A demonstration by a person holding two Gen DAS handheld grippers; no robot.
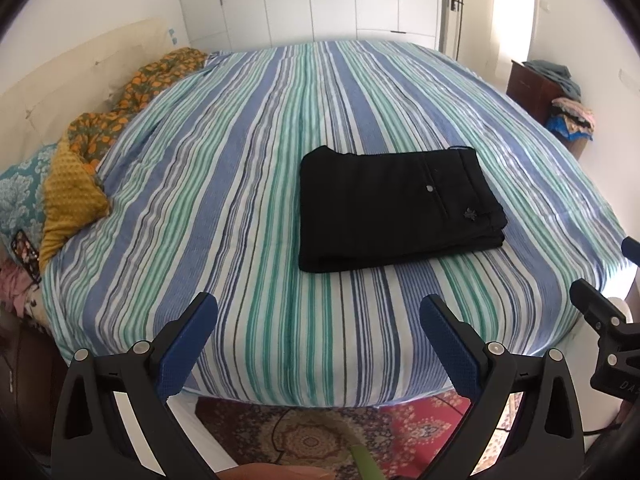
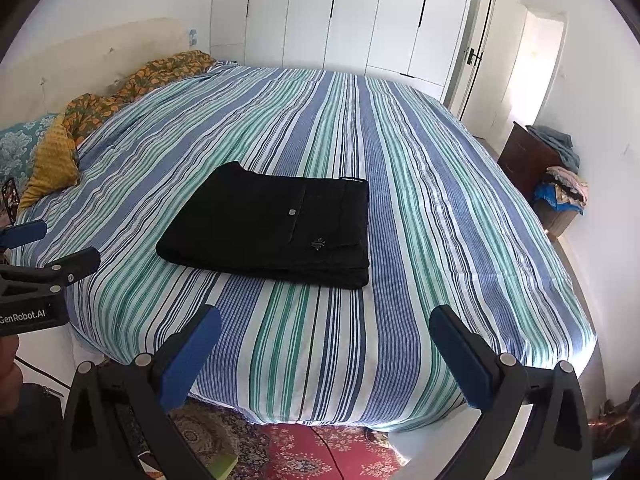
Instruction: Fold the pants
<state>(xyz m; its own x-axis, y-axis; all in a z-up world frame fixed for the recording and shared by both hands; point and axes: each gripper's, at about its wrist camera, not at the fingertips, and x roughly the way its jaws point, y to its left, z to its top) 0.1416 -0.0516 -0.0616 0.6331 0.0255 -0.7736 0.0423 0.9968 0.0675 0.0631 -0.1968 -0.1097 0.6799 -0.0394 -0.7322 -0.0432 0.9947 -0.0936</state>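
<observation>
Black pants (image 1: 396, 208) lie folded into a flat rectangle on the striped bed (image 1: 248, 168), back pocket button facing up. They also show in the right wrist view (image 2: 276, 228). My left gripper (image 1: 318, 320) is open and empty, held back over the bed's near edge, well short of the pants. My right gripper (image 2: 324, 336) is open and empty too, also over the near edge, apart from the pants. The right gripper's side shows at the right edge of the left wrist view (image 1: 600, 316); the left gripper's side shows at the left edge of the right wrist view (image 2: 44, 276).
Orange floral and mustard bedding (image 1: 100, 132) is bunched along the headboard at left. A dark wooden cabinet (image 2: 524, 160) with piled clothes stands at right. White wardrobes (image 2: 360, 12) line the far wall. A patterned red rug (image 2: 320, 456) lies below the bed's edge.
</observation>
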